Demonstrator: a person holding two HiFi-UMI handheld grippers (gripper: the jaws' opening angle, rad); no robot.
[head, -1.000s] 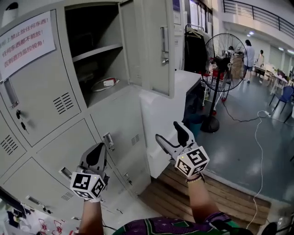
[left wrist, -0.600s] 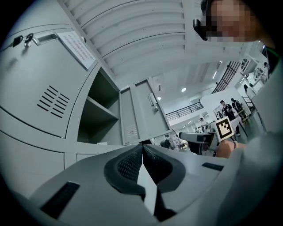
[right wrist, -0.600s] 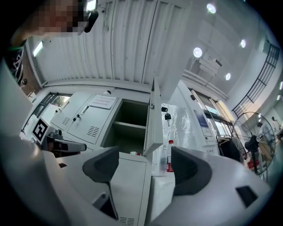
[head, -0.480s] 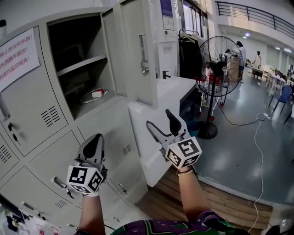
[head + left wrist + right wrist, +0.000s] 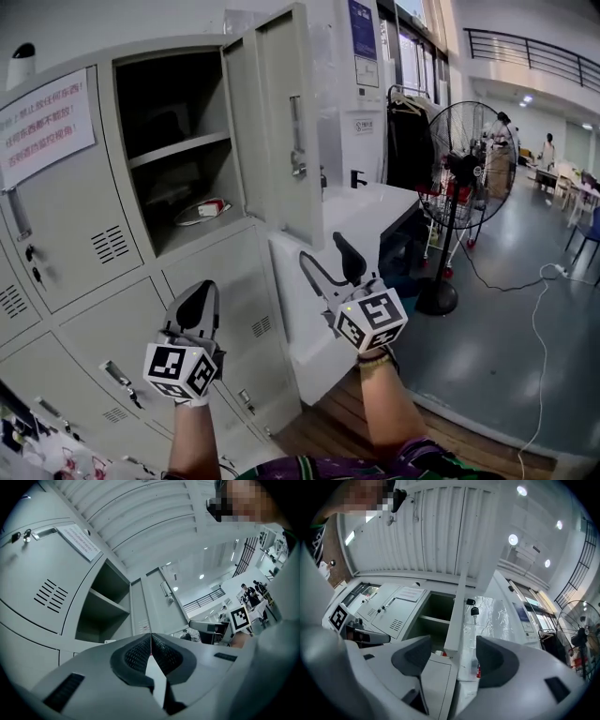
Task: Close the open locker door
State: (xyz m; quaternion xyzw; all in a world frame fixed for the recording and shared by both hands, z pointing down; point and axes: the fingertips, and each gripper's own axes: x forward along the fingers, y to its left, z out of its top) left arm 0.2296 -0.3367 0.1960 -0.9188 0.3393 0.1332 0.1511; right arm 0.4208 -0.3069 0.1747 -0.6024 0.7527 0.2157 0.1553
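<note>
1. Locker door [image 5: 281, 122] stands swung wide out from its compartment [image 5: 173, 150] in the upper row of the bank, hinged at the compartment's right side. Its free edge points out toward you.
2. Your left gripper [image 5: 199, 298] hangs below the compartment, in front of the lower lockers. Its fingers are clenched flat together with nothing between them.
3. Your right gripper [image 5: 326, 258] is below the door's free edge and well apart from it. Its fingers have just been closing but stand parted, and they hold nothing. In the right gripper view the door's edge [image 5: 455, 611] only lines up beyond the gap.
4. Judge the door as thin sheet steel: stiff, light, and free to swing on its hinges. The painted face looks smooth, so expect a finger to slide if you push at a slant.
5. No grip seems needed. Set the back of a finger against the outer face near the free edge, by the handle [image 5: 295, 141], where the leverage is best.
6. Keep off the key [image 5: 474, 612] hanging in the lock, since it could snag or bend.
7. A small red-and-white item [image 5: 211, 208] lies on the lower shelf, well inside, and it looks clear of the door's swing.
</note>
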